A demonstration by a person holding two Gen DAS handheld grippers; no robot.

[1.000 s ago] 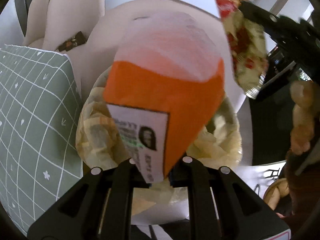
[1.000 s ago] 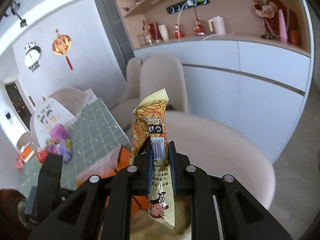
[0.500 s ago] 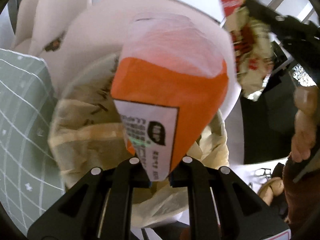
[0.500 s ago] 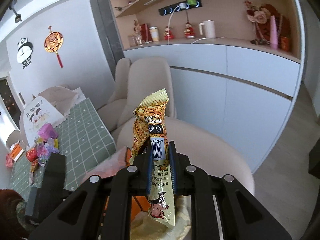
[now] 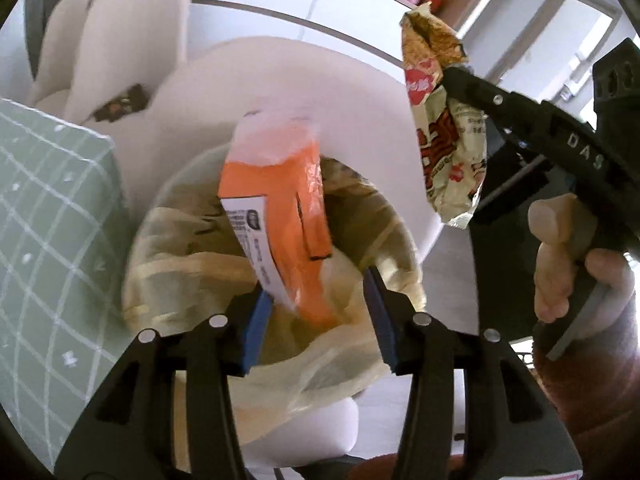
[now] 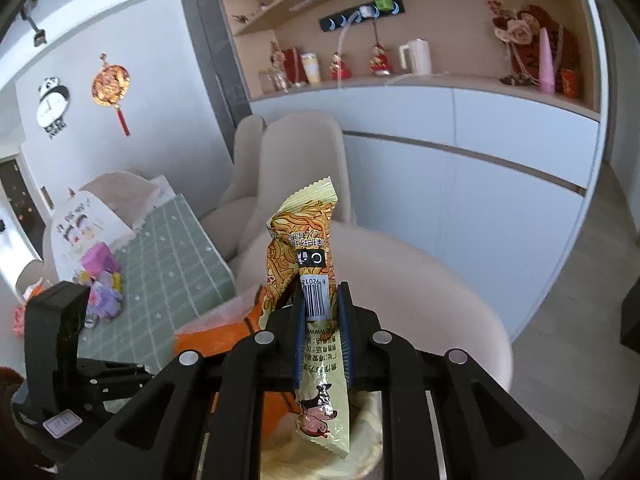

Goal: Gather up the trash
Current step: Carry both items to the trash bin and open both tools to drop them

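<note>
My left gripper (image 5: 316,300) is open above a white trash bin lined with a yellowish bag (image 5: 352,344). An orange snack packet (image 5: 280,208) with a white label sits loose between the spread jaws, over the bin's mouth. My right gripper (image 6: 322,320) is shut on a yellow noodle-snack wrapper (image 6: 308,256) with a barcode, held upright. In the left wrist view the same wrapper (image 5: 444,128) hangs to the right of the bin and above it. The orange packet (image 6: 224,332) also shows in the right wrist view, below left of the wrapper.
A beige chair (image 5: 280,80) stands behind the bin. A table with a green checked cloth (image 5: 44,208) is at the left, with toys and packets on its far end (image 6: 100,276). White cabinets (image 6: 500,184) line the back wall.
My left gripper has opened and let go of the orange packet, which has tipped down toward the bin. My right gripper still holds the wrapper, now a little nearer the bin.
</note>
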